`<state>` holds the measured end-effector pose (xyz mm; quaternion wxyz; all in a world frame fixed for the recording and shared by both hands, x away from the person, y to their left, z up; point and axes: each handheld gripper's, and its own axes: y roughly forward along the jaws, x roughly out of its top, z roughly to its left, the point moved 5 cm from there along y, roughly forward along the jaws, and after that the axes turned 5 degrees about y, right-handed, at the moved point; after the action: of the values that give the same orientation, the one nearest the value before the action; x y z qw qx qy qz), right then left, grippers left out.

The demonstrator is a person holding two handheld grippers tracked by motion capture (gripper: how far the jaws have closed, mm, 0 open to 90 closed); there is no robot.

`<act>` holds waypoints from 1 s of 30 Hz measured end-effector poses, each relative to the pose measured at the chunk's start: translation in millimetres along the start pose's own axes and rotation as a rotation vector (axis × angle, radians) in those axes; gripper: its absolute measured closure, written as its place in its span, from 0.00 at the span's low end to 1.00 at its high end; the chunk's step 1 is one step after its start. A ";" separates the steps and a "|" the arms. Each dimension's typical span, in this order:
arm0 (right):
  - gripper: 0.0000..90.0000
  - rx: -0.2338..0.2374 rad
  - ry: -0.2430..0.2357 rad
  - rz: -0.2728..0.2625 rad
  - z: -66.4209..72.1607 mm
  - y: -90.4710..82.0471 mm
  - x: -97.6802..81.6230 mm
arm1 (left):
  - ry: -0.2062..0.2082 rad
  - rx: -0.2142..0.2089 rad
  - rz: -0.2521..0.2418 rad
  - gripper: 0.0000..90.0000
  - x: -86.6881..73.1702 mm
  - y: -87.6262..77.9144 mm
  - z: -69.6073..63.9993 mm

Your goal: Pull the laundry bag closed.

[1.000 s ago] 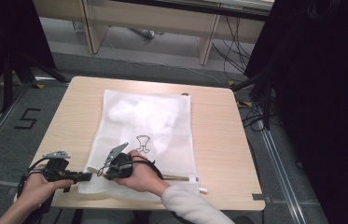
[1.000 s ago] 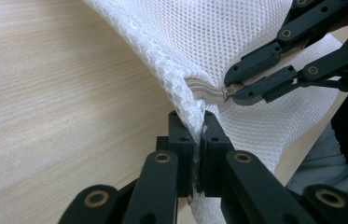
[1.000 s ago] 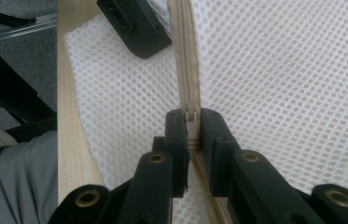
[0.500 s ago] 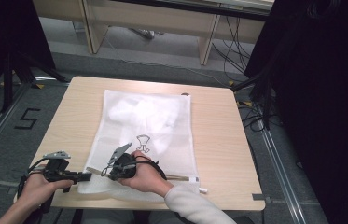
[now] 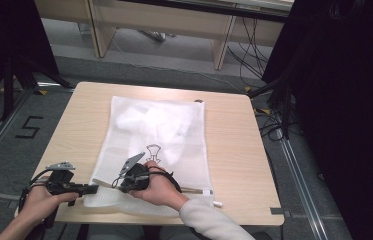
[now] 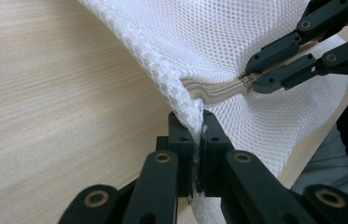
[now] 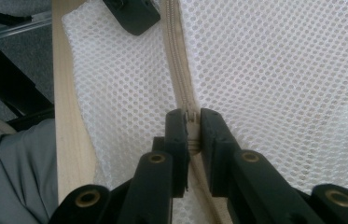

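- Left claw (image 6: 198, 140): clamped tight on the near left corner edge of the white mesh bag (image 6: 237, 42), mesh bunched between the jaws. In the high view it (image 5: 90, 189) sits at the near left edge of the surface, pointing right, hand (image 5: 41, 200) behind it.
- Right claw (image 7: 191, 135): clenched on the bag's zipper (image 7: 178, 74), the small metal slider (image 7: 191, 115) pinched between the jaws. High view: it (image 5: 124, 172) is just right of the left claw, over the bag's near edge, hand (image 5: 156, 187) and pale sleeve (image 5: 209, 222) coming in from below.
- In the left gripper view the right claw (image 6: 251, 79) bites the beige zipper tape (image 6: 213, 91) close to the left claw, with a short run of tape between the two.
- Bag: lies flat mid-surface, long axis running away from the person, zipper along the near edge; something white inside plus a dark outline print (image 5: 153, 151). Near left corner is lifted off the wood.
- Surface (image 5: 234, 145): light wood-grain top, bare apart from the bag.
- Room: grey floor with a "5" (image 5: 29, 127) taped at left, wooden furniture legs (image 5: 224, 47) and loose cables (image 5: 246, 60) beyond the far edge, black curtain (image 5: 344, 100) at right, dark stand (image 5: 9, 75) at left.
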<state>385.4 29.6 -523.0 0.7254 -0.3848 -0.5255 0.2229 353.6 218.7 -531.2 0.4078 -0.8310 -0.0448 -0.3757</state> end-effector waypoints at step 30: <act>0.92 -0.021 0.005 0.007 -10.2 -13.0 -11.1 | -0.008 0.006 0.003 0.95 -0.8 -0.1 1.7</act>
<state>390.0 10.3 -520.9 0.7218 -0.3947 -0.5245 0.2192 354.0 220.2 -532.3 0.4107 -0.8313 -0.0463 -0.3717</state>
